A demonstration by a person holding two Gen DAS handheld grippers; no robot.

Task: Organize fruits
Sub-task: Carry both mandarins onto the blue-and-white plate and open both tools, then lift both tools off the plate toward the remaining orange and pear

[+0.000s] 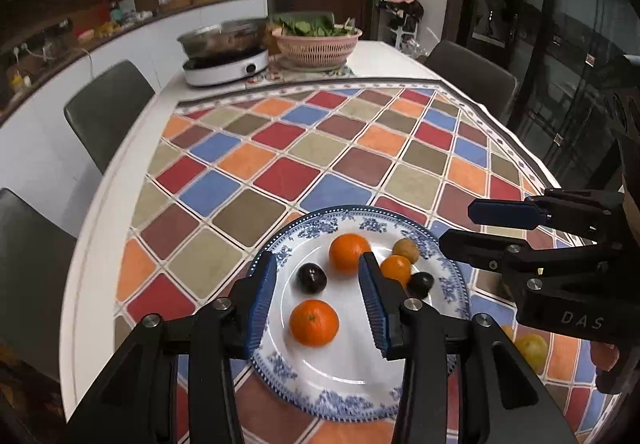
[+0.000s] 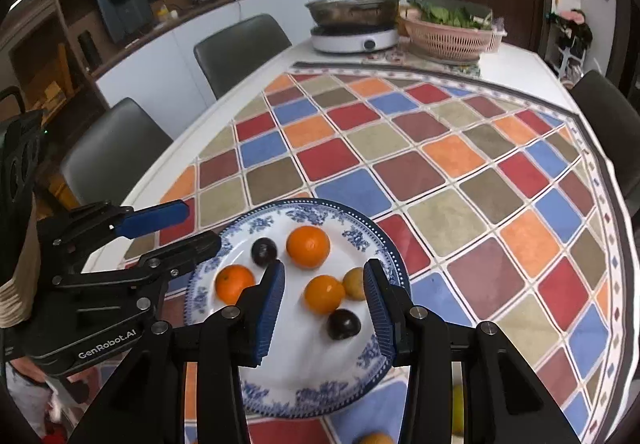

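A blue-and-white plate (image 1: 352, 406) (image 2: 316, 213) lies on the checked tablecloth. It holds two larger oranges (image 1: 349, 252) (image 1: 314, 323), a smaller orange (image 1: 396, 270), two dark plums (image 1: 311, 277) (image 1: 421, 284) and a brownish kiwi (image 1: 405, 250). My left gripper (image 1: 318, 304) hovers open over the plate's near half with nothing between its pads. My right gripper (image 2: 325, 308) is also open and above the plate; the small orange (image 2: 324, 294) and a plum (image 2: 343, 324) show below its gap, untouched. Each gripper appears side-on in the other's view, left gripper (image 2: 196, 230) and right gripper (image 1: 460, 230).
A yellow fruit (image 1: 532, 350) (image 2: 458, 408) and another orange (image 2: 374, 438) lie on the cloth near the plate. At the table's far end stand a steel pot on a white cooker (image 1: 226, 64) and a pink colander of greens (image 1: 316, 44). Dark chairs (image 1: 106, 108) line the sides.
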